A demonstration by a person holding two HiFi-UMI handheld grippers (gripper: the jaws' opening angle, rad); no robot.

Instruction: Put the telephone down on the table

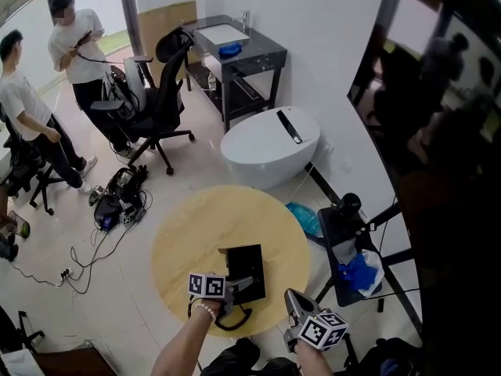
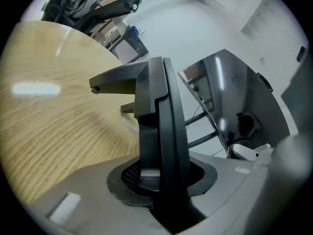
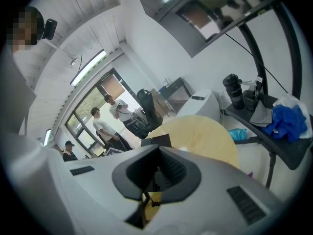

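A black telephone (image 1: 247,266) is at the near side of the round wooden table (image 1: 196,225), with its coiled cord (image 1: 232,320) hanging over the table's front edge. My left gripper (image 1: 235,287) is shut on the telephone's near edge. In the left gripper view the telephone (image 2: 159,121) stands on edge between the jaws (image 2: 159,180), just over the wooden table (image 2: 49,121); whether it touches the top is hidden. My right gripper (image 1: 294,301) hangs off the table's front right edge, shut, with nothing in it (image 3: 154,173).
A white bathtub (image 1: 270,147) stands beyond the table. At the right is a black stand (image 1: 333,225) holding a blue cloth (image 1: 360,271). A black office chair (image 1: 160,104), floor cables (image 1: 117,202) and two people (image 1: 74,45) are at the far left.
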